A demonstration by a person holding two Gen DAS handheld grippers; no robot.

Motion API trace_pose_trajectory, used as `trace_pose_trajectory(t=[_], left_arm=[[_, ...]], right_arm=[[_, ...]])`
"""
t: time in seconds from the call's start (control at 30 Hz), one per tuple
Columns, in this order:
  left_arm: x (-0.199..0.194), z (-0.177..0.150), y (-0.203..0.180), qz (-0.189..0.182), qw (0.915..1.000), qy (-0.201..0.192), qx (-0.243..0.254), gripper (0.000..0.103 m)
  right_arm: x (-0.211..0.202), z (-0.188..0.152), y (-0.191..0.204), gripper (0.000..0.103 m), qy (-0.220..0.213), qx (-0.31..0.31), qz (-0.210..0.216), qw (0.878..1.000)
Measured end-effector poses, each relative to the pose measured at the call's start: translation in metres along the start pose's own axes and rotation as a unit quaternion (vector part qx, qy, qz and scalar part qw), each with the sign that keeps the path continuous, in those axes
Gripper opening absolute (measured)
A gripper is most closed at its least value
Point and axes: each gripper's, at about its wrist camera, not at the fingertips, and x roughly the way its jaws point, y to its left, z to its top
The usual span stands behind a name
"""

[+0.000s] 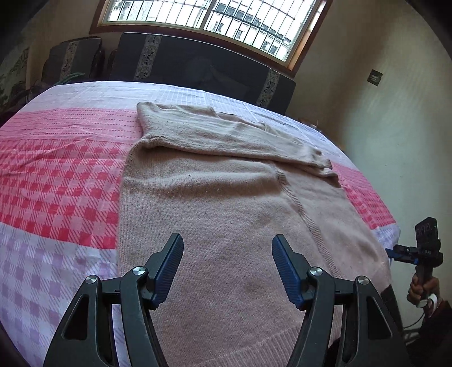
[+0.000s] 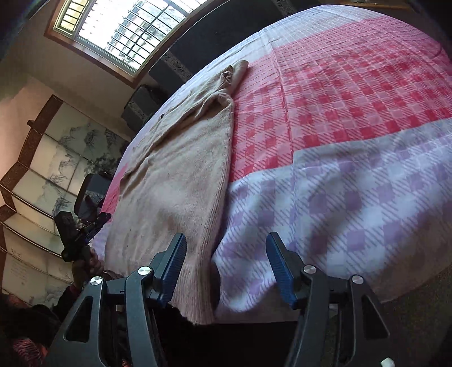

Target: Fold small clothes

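While I look along the left gripper [image 1: 227, 264], I see its blue-padded jaws standing apart with nothing between them, hovering over the near part of the beige sweater [image 1: 226, 203]. That sweater lies spread flat on the checked bedsheet [image 1: 56, 175], pink and lilac, with one sleeve [image 1: 234, 138] folded across its chest. My right gripper [image 2: 226, 262] is likewise parted and holding nothing; it hangs over the near edge of the bed, its left finger above the sweater's ribbed hem [image 2: 195, 282] and its right finger above bare lilac sheet. From the left camera I can see that right gripper off the sweater's far side, gripped by a hand [image 1: 422, 289]. A barred window [image 1: 214, 19] sits beyond the bed.
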Motion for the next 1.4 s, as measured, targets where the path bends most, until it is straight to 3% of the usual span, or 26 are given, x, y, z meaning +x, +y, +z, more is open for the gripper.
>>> trace_pose_trajectory(t=[0.17, 0.3, 0.47, 0.57, 0.67, 0.77, 0.9, 1.07, 1.13, 1.27, 1.4], left_arm=[[-0.018, -0.014, 0.005, 0.0, 0.9998, -0.008, -0.017, 0.066], [-0.04, -0.026, 0.016, 0.022, 0.9994, -0.012, -0.024, 0.066], [-0.061, -0.048, 0.039, 0.019, 0.998, 0.004, -0.061, 0.066], [-0.061, -0.062, 0.05, 0.023, 0.9959, 0.028, -0.083, 0.066], [-0.066, -0.072, 0.052, -0.01, 0.9942, 0.023, -0.105, 0.066], [-0.064, -0.077, 0.04, -0.038, 0.9938, 0.04, -0.096, 0.066], [-0.058, -0.075, 0.019, -0.018, 0.9968, 0.054, -0.055, 0.066], [-0.055, -0.074, 0.018, -0.031, 0.9956, 0.039, -0.079, 0.066], [-0.054, -0.073, 0.014, -0.02, 0.9963, 0.037, -0.075, 0.066], [-0.046, -0.073, -0.005, 0.039, 0.9981, 0.042, -0.023, 0.066], [-0.038, -0.076, -0.023, 0.092, 0.994, 0.052, 0.03, 0.068]], right_arm=[[0.019, -0.011, 0.021, 0.057, -0.003, -0.038, 0.018, 0.999], [0.027, -0.016, 0.036, 0.057, -0.007, -0.058, 0.022, 0.998], [0.032, -0.028, 0.046, 0.043, 0.003, -0.08, 0.037, 0.996], [0.032, -0.027, 0.04, 0.03, -0.003, -0.062, 0.044, 0.997], [0.035, -0.03, 0.034, 0.021, -0.009, -0.04, 0.072, 0.997], [0.041, -0.036, 0.035, 0.02, -0.005, -0.033, 0.083, 0.996], [0.047, -0.033, 0.03, 0.022, -0.009, -0.006, 0.116, 0.993], [0.052, -0.032, 0.007, 0.023, -0.011, 0.069, 0.161, 0.985], [0.051, -0.034, 0.007, 0.022, -0.014, 0.07, 0.163, 0.984], [0.054, -0.033, 0.007, 0.022, -0.009, 0.08, 0.164, 0.983], [0.057, -0.033, -0.003, 0.02, 0.005, 0.117, 0.18, 0.977]])
